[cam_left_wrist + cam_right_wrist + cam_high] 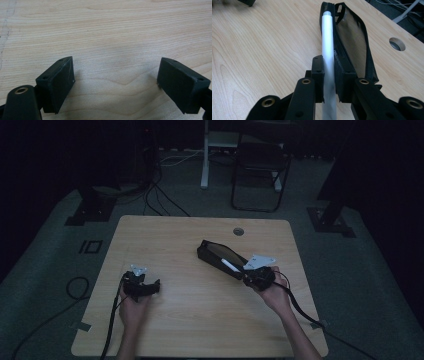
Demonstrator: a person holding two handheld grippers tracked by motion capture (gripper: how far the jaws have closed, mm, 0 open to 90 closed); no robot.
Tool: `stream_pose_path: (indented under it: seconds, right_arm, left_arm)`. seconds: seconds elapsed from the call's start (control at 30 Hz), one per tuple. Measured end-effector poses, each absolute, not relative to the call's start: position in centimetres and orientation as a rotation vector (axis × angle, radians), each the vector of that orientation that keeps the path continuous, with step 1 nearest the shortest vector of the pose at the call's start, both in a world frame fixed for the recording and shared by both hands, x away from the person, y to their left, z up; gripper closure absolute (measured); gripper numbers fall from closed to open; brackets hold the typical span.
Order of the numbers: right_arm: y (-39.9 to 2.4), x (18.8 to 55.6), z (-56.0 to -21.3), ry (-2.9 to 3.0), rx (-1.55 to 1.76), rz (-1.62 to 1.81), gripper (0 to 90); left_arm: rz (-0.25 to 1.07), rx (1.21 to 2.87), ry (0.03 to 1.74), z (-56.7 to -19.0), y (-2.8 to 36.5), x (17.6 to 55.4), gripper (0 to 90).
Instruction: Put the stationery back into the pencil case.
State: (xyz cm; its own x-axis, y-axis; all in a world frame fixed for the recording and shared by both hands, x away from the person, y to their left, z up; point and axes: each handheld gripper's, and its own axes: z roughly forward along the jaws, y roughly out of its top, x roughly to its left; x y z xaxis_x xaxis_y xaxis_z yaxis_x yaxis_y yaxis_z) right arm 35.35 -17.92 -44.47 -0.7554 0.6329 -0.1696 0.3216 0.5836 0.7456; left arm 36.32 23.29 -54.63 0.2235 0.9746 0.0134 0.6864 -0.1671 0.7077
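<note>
A black mesh pencil pouch (pixel 220 254) lies open on the wooden table (pixel 200 320), right of centre. My right gripper (pixel 248 272) is shut on a white pen (pixel 230 265), whose far end reaches along the pouch's open edge. In the right gripper view the pen (pixel 327 37) runs straight out between the pads of the right gripper (pixel 329 75), beside the pouch (pixel 354 42). My left gripper (pixel 152 286) rests low at the table's left. It stands open with only bare wood between the fingers of the left gripper (pixel 116 80).
A round cable hole (pixel 238 231) sits near the table's far edge, also seen as the hole (pixel 397 44) right of the pouch. A dark chair (pixel 260 165) and floor cables (pixel 160 195) lie beyond the table. Cables trail from both grippers off the near edge.
</note>
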Motion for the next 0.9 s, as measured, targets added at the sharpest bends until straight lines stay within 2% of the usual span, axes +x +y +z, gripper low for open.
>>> stream_pose_path:
  seconds: [0.9]
  right_arm:
    - [-18.5, 36.1, -42.9, 2.368, 0.754, 1.004, 78.5]
  left_arm:
    - [0.648, 1.929, 1.525, -54.6, 23.3, 36.3, 14.7]
